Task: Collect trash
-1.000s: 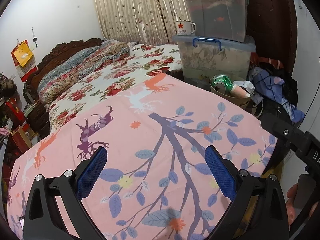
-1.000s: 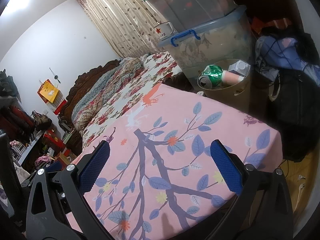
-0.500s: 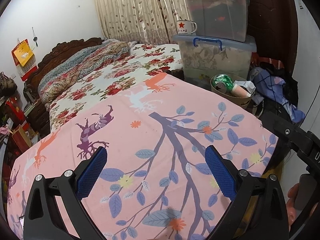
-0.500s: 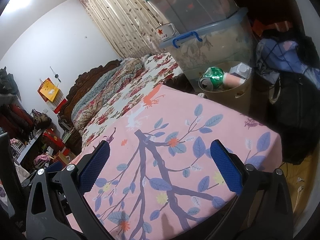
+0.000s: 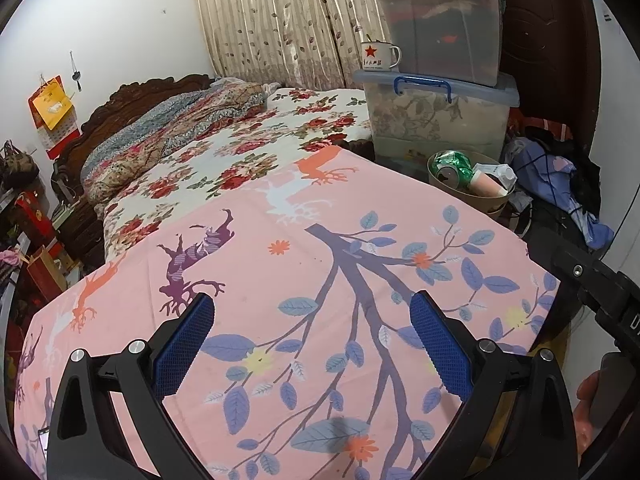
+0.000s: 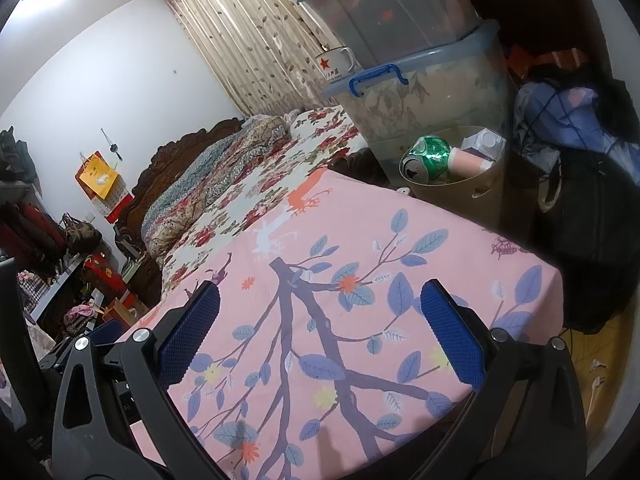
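— Are we done picking up the trash?

— It looks like we nearly are. The bin [image 5: 466, 196] sits on the floor past the far edge of the pink sheet [image 5: 320, 280]. In it we can see a squashed green can [image 6: 428, 156], a pink cup [image 6: 466, 161] and a small white carton [image 6: 484, 140]. We see no trash lying on the sheet.

— Are we holding anything?

— No. Our left gripper [image 5: 312, 334] is spread wide with nothing between its blue pads [image 5: 182, 344]. Our right gripper [image 6: 318, 330] is spread wide too, and it holds nothing. Both hang above the near end of the sheet.

— What is the sheet like?

— It is soft and flat, with a tree, leaves and deer on it. Farther on, the bed [image 5: 248, 152] has a rose blanket.

— And the room?

— It is a crowded bedroom. Two big plastic boxes [image 5: 436, 80] are stacked behind the bin, and a white mug [image 5: 378, 56] with a red star stands on the lower box. A curtain [image 5: 280, 20] hangs behind. Clothes [image 5: 560, 184] are piled to the right of the bin.

— Is any trash left?

— Maybe on the floor, but we cannot tell from here.
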